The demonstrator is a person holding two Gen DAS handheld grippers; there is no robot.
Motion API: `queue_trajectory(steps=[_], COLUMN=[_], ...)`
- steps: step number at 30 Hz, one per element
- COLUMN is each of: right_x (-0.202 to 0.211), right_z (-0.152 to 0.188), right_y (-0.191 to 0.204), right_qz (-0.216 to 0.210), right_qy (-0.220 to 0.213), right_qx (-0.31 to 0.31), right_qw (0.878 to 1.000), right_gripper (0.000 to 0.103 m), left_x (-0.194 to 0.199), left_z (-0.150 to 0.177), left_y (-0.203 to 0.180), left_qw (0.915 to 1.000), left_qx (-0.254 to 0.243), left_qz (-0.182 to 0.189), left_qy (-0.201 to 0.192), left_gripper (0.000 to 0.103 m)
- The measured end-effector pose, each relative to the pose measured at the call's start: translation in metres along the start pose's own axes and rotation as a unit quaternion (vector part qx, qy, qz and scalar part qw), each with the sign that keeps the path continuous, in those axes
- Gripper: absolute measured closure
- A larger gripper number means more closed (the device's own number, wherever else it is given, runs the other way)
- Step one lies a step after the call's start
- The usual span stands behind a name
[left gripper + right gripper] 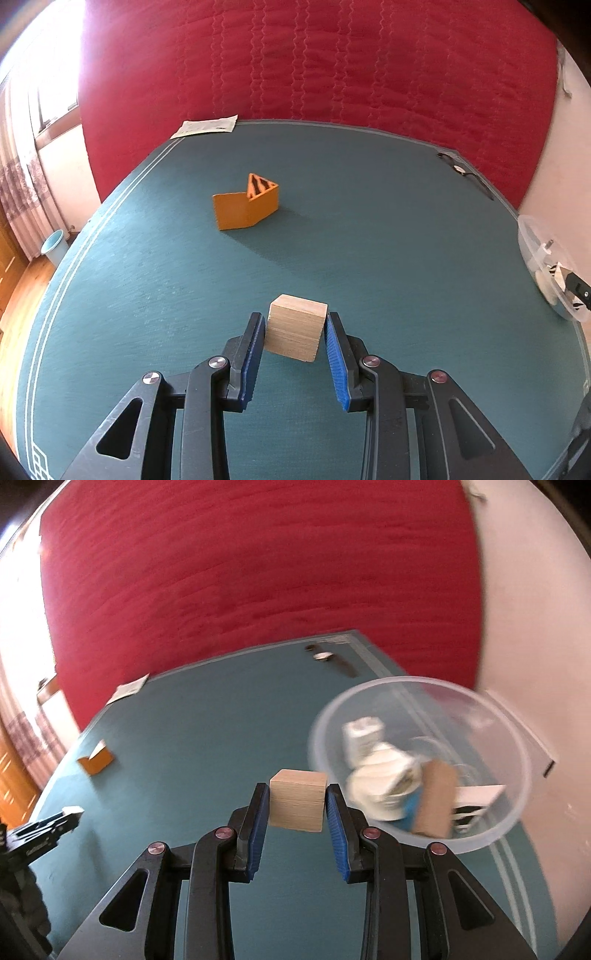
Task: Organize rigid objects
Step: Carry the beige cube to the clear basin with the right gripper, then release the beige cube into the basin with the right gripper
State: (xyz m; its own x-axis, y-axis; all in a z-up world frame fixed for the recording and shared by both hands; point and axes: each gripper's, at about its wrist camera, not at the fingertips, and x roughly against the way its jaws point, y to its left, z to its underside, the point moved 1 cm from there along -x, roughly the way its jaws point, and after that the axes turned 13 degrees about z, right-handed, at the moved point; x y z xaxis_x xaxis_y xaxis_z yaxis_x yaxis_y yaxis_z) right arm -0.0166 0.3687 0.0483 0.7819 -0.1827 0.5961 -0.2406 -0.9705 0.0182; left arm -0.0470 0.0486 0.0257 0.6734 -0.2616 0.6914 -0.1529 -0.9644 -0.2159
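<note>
Nearest, each tool pinches a wooden cube: the left tool (295, 332) grips the left cube (296, 326), slightly skewed, so it may twist free. The right tool (297, 805) carries the right cube (298, 799) beside the crowded clear bowl (517, 746); it could strike the rim. Farther off, an orange wedge (245, 206) waits on the desk (388, 229).

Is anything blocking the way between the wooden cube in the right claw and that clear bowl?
Nothing visible does. The right claw holds its wooden cube just left of the clear bowl, with only bare green table between; the bowl's near rim must be cleared.
</note>
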Motion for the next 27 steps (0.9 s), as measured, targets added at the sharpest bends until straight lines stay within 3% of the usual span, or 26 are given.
queue_trajectory(steps=[15,27], right_x=[-0.018,-0.024], right_z=[-0.004,-0.002], right_y=[-0.071,-0.088], right_qz=[0.069,0.092], right_qy=[0.004,-0.013], right_qx=[-0.057,-0.061], right_qw=[0.996,0.994], right_gripper=[0.071,0.07], left_x=[-0.005,-0.009], left_z=[-0.009,-0.018], left_y=[-0.039,-0.089], left_qw=[0.9992,0.9955], left_qx=[-0.031,-0.082], left_qz=[0.026,0.049], left_qy=[0.0,-0.001], left_gripper=[0.068,0.068])
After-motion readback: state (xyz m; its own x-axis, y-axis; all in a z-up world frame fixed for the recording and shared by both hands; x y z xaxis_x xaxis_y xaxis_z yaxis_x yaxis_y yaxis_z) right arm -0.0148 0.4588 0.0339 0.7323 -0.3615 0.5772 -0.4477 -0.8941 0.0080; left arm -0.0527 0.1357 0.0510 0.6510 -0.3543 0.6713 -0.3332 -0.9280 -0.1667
